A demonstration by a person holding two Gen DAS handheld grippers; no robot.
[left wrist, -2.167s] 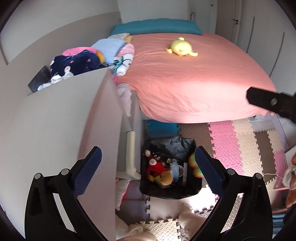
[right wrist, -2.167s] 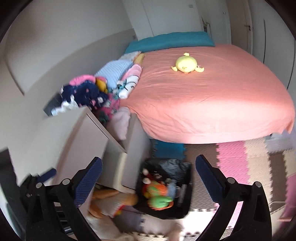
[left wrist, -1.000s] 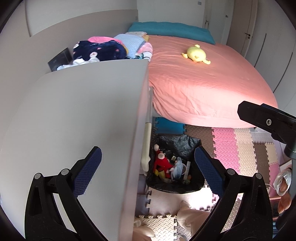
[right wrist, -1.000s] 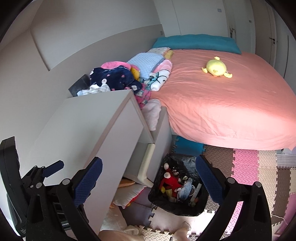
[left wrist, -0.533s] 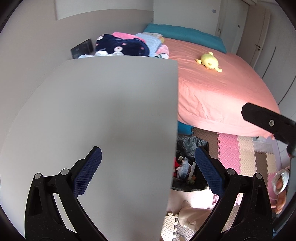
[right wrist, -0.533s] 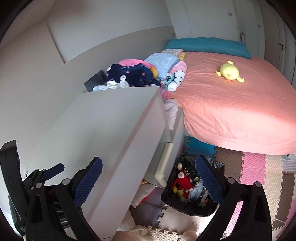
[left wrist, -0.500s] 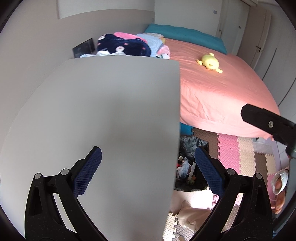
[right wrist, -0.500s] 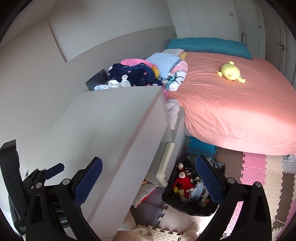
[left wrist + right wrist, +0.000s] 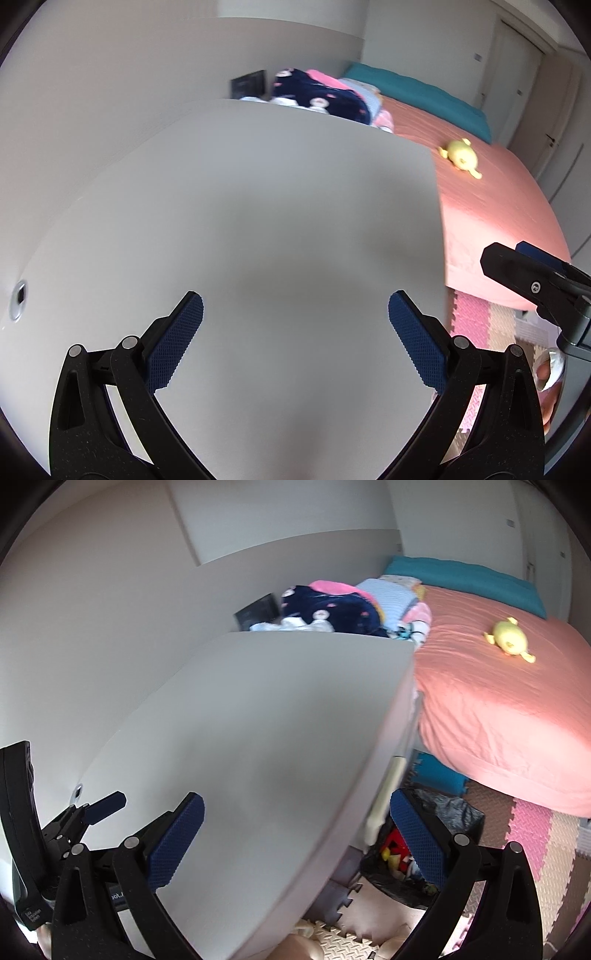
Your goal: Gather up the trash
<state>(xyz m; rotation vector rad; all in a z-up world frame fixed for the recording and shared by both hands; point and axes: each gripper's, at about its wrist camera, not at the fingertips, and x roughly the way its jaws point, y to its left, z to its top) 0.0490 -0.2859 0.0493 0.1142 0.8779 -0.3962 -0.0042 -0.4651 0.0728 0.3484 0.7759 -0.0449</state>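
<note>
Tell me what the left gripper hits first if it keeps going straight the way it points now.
Most likely the white dresser top. The open left gripper points across that flat surface, which fills the view ahead between its fingers. Whether it would touch the top or skim over it toward the pile of clothes is unclear; depth is hard to judge.

Black-lined bin on floor beside dresser, contents blurred, probably toys.

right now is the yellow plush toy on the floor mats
No, the yellow plush toy lies on top of the pink bed.
</note>
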